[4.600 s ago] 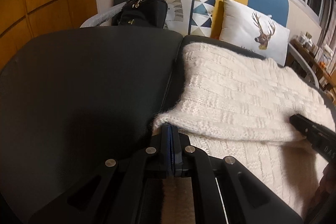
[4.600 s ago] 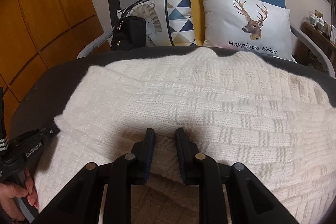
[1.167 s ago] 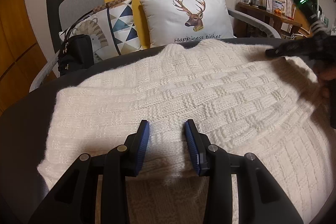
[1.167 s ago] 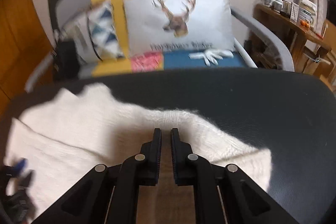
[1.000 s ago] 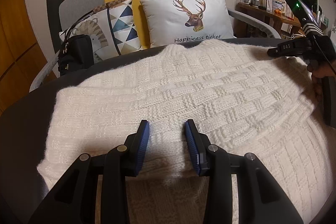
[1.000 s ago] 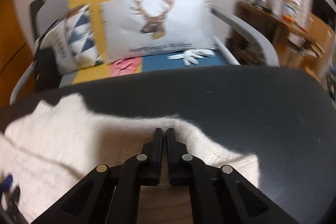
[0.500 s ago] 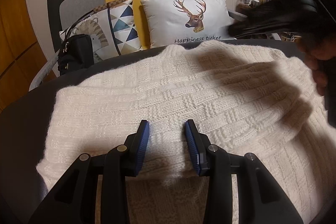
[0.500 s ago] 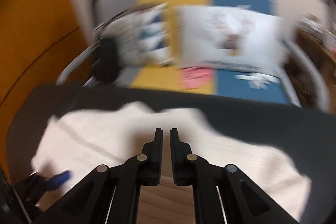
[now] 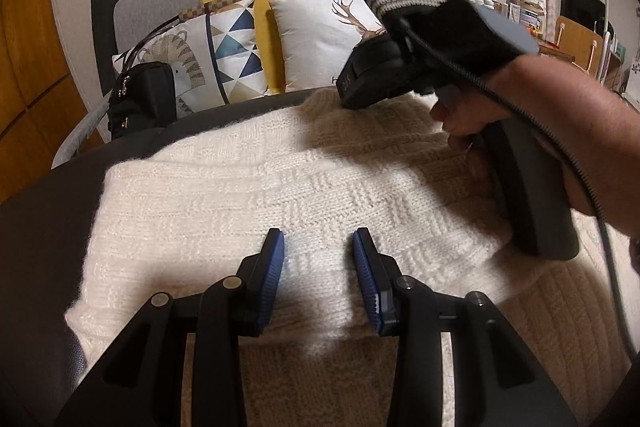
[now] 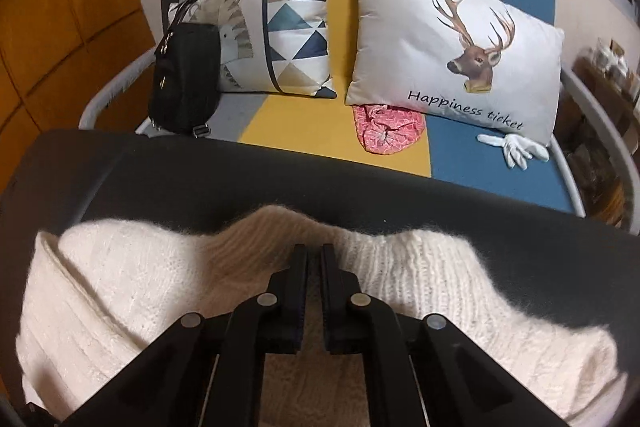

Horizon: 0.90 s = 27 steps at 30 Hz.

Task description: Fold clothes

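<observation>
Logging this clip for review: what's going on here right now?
A person with a tool in each hand is folding a cream knit sweater on a dark padded surface. The right tool is shut on a sweater edge, carried over the garment. The left tool rests open on the near fold, gripping nothing. A sofa with pillows sits behind.
</observation>
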### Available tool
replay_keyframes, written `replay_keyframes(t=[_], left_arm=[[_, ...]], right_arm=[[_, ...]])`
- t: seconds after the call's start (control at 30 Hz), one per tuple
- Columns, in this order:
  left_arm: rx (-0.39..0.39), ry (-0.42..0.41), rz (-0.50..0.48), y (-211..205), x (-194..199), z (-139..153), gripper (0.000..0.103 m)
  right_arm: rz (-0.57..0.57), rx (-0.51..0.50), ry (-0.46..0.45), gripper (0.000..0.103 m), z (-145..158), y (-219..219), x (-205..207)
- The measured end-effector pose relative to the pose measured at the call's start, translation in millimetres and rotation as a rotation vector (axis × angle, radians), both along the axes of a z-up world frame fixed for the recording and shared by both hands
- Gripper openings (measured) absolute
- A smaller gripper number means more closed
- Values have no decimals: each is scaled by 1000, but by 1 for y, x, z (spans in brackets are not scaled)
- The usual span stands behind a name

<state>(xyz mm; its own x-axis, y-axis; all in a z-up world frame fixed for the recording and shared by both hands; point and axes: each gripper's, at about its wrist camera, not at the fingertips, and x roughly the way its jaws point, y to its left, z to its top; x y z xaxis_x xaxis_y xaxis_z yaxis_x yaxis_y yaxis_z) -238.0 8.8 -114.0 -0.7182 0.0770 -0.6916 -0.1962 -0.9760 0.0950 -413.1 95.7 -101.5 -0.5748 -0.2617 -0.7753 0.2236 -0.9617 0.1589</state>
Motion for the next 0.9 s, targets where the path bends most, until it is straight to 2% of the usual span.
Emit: replay_keyframes(t=[0.1, 0.13, 0.33, 0.37, 0.4, 0.53, 0.63, 0.67, 0.77, 0.9], left_arm=[[3, 1, 0, -1, -1, 0, 39], [3, 1, 0, -1, -1, 0, 39], [15, 1, -1, -3, -1, -1, 39], [16, 1, 0, -3, -2, -1, 39], [16, 2, 0, -3, -2, -1, 39], [27, 0, 2, -6, -3, -2, 39], [35, -3, 0, -7, -3, -2, 39], [38, -4, 0, -7, -3, -3, 39], [50, -10, -3, -10, -3, -3, 39], [79, -22, -12, -17, -5, -2, 40]], right_arm=[[69, -99, 34, 10, 18, -8, 7], [110, -102, 32, 10, 20, -16, 7], [323, -37, -39, 9, 7, -72, -1], [324, 5, -56, 4, 0, -80, -4], [307, 12, -65, 4, -4, -82, -8], [238, -61, -97, 3, -6, -74, -20], [181, -112, -104, 12, 6, -60, -11], [153, -164, -90, 17, 16, -48, -1], [89, -329, -51, 18, 42, -6, 39], [12, -404, 13, 21, 69, 51, 125]])
